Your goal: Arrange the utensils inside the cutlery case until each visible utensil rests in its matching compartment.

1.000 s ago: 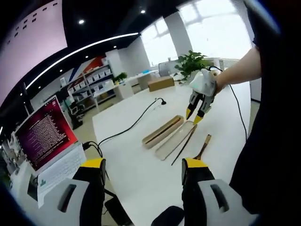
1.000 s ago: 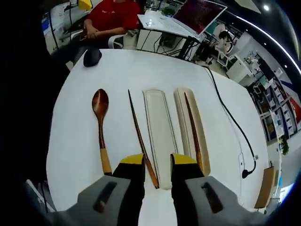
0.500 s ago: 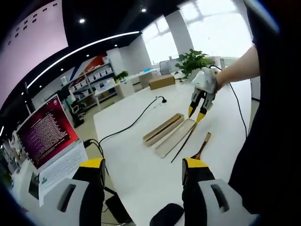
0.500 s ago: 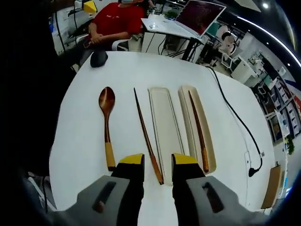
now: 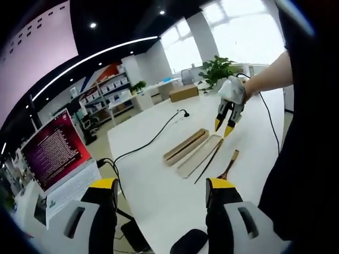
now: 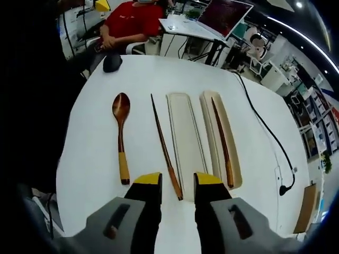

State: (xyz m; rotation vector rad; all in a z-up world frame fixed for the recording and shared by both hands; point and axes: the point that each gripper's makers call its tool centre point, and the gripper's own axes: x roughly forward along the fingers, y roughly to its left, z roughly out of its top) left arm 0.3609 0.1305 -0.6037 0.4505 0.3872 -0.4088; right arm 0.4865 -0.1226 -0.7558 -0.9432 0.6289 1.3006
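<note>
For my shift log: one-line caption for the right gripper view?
Open right gripper above a loose chopstick beside the case; spoon outside.

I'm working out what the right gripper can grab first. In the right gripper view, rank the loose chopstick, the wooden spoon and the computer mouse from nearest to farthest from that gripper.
1. Loose chopstick: on the table, its near end just ahead of the right gripper, between its jaws.
2. Wooden spoon: on the table, left of the chopstick.
3. Computer mouse: at the table's far edge.
</note>
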